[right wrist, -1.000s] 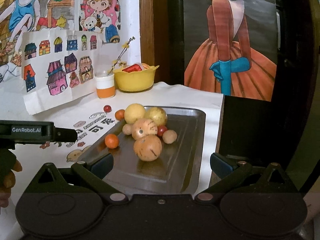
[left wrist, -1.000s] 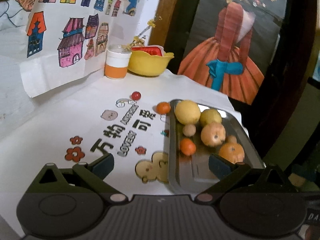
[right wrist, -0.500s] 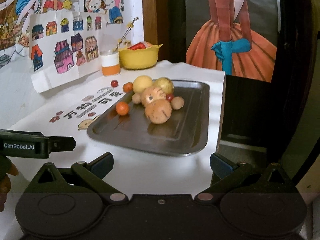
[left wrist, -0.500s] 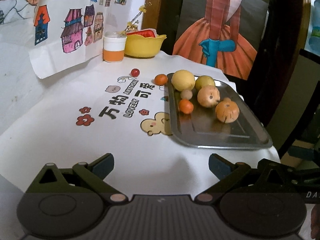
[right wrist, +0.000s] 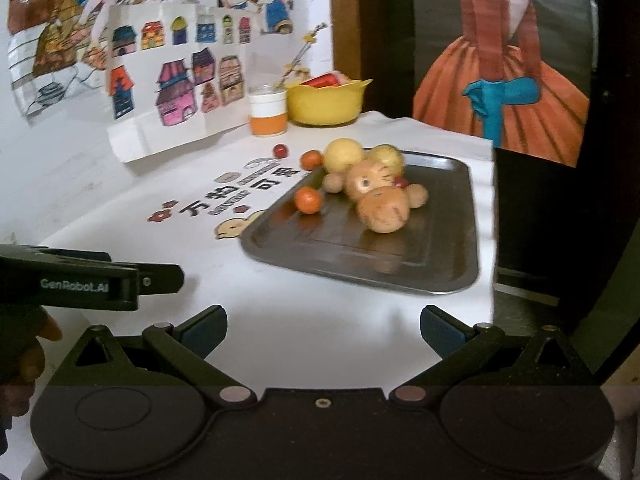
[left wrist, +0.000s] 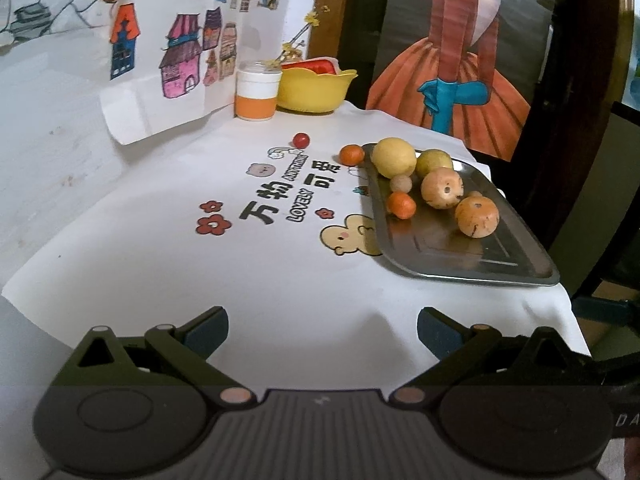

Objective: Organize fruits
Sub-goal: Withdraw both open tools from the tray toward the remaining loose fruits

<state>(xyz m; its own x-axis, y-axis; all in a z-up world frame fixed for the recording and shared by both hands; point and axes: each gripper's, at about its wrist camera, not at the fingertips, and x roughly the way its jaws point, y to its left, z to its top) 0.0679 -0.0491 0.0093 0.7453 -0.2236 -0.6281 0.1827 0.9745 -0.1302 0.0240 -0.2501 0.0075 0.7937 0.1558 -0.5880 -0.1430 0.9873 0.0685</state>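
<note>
A metal tray [left wrist: 496,264] [right wrist: 452,208] lies on the white table and holds several fruits: a yellow lemon [left wrist: 393,157], a greenish fruit [left wrist: 434,163], two tan round fruits [left wrist: 442,188] [left wrist: 477,216], a small orange [left wrist: 401,205] and a small beige ball [left wrist: 401,183]. Off the tray lie another small orange [left wrist: 352,154] and a red cherry tomato [left wrist: 301,140]. My left gripper [left wrist: 322,330] is open over the near table, empty. My right gripper [right wrist: 323,329] is open too, well short of the tray. The left gripper's body [right wrist: 92,278] shows at the left of the right wrist view.
A yellow bowl [left wrist: 316,88] and a white-and-orange cup [left wrist: 257,96] stand at the back by the wall. Drawings hang on the left wall. The table's right edge drops off just past the tray, beside a dark door with a dress picture.
Both grippers have pulled back and away from the tray, which now sits farther ahead. The fruits have kept their places. Both stay open.
</note>
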